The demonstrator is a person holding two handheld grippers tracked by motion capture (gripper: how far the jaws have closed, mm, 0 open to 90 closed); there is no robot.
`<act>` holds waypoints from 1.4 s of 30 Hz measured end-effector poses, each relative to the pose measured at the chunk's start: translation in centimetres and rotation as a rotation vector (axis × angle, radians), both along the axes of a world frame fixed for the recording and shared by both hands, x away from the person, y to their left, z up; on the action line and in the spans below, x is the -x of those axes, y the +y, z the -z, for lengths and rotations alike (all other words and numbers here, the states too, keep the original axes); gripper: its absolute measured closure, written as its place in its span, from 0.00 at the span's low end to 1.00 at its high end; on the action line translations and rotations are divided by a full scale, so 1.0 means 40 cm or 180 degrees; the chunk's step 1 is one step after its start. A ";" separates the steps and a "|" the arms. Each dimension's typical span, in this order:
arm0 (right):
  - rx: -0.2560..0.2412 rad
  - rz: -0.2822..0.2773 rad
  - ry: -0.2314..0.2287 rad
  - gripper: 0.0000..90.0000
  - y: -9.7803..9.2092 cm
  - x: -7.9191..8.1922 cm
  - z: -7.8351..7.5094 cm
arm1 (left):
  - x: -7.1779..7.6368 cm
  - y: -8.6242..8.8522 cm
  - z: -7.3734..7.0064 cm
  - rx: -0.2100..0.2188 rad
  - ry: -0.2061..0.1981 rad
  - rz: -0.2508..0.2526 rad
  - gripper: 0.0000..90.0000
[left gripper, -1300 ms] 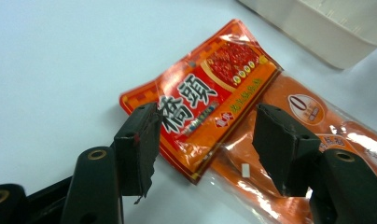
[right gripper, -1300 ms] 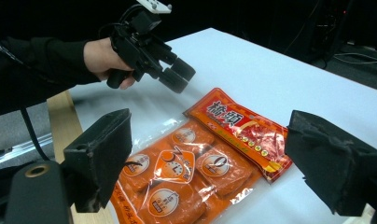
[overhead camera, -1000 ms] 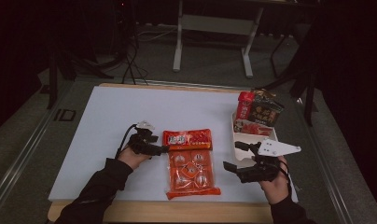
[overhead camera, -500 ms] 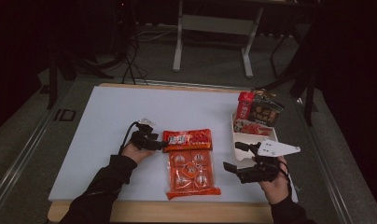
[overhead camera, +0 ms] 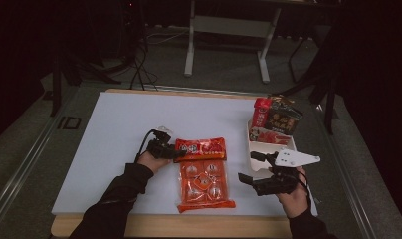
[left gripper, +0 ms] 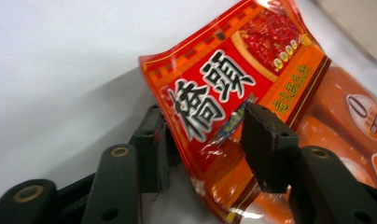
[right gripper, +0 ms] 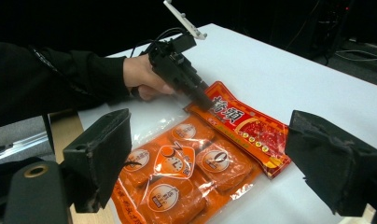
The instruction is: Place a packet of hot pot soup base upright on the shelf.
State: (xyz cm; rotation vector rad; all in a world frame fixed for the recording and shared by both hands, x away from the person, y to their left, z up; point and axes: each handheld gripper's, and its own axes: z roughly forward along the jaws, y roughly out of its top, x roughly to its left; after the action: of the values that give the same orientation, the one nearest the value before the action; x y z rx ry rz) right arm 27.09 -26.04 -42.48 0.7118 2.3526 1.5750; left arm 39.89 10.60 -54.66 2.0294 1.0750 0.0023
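1. Packet point(overhead camera: 201, 172): orange-red snack bag, flat on the white table point(overhead camera: 114, 139) near the front edge, between the two grippers.
2. Left gripper point(overhead camera: 173, 153) at the header's left corner. In the left gripper view, jaws straddle the printed header point(left gripper: 224, 93), spread with a gap on both sides; not pinching yet.
3. Right gripper point(overhead camera: 251, 168) well off to the right of the packet, beside the tray point(overhead camera: 250, 134); jaws wide apart, holding nothing.
4. Risk: bite is on thin header film at a corner. If closed and lifted there, likely to slip, crease or swing from the heavy lower end.
5. Risk: corner already curls up off the table; lower jaw could push the bag along instead of getting under it.
6. Long axis: runs front-to-back on the table, header at the far end, four round pieces toward the person.
7. Header band lies crosswise, slightly skewed, left end tipped up.
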 end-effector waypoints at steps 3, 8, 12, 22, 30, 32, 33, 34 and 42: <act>-0.0010 -0.0001 0.0005 0.16 -0.001 0.000 0.000 | -0.001 -0.019 0.000 -0.0019 0.0002 0.0046 0.67; -0.0017 0.0008 0.0014 0.16 -0.002 -0.001 0.002 | 0.002 -0.043 -0.004 -0.0043 0.0016 0.0081 0.82; -0.0012 0.0002 0.0017 0.16 -0.002 -0.003 0.003 | 0.008 -0.051 -0.012 -0.0111 -0.0020 0.0089 0.98; -0.0077 0.0140 -0.0020 0.16 -0.012 -0.002 -0.005 | 0.019 -0.045 -0.073 -0.0101 -0.0142 0.0193 0.99; -0.0007 0.0236 -0.0142 0.16 -0.018 -0.004 -0.009 | 0.049 -0.041 -0.140 -0.0002 -0.0372 0.0279 0.99; -0.0001 0.0282 -0.0169 0.16 -0.019 -0.005 -0.009 | 0.057 -0.040 -0.156 0.0014 -0.0404 0.0304 0.99; -0.0019 0.0295 -0.0143 0.15 -0.020 -0.005 -0.009 | 0.060 -0.040 -0.164 0.0032 -0.0409 0.0313 0.99; -0.0031 0.0308 -0.0108 0.15 -0.020 -0.006 -0.009 | 0.064 -0.041 -0.171 0.0032 -0.0439 0.0328 0.99; 0.0077 0.0427 -0.0042 0.12 -0.022 -0.004 -0.011 | 0.094 -0.043 -0.220 0.0080 -0.0563 0.0419 0.99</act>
State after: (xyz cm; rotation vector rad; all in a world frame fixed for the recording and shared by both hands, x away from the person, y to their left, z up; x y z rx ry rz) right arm 27.26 -26.91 -42.04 0.8323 2.2595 1.4881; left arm 36.14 8.88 -45.87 2.0320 0.8266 0.0980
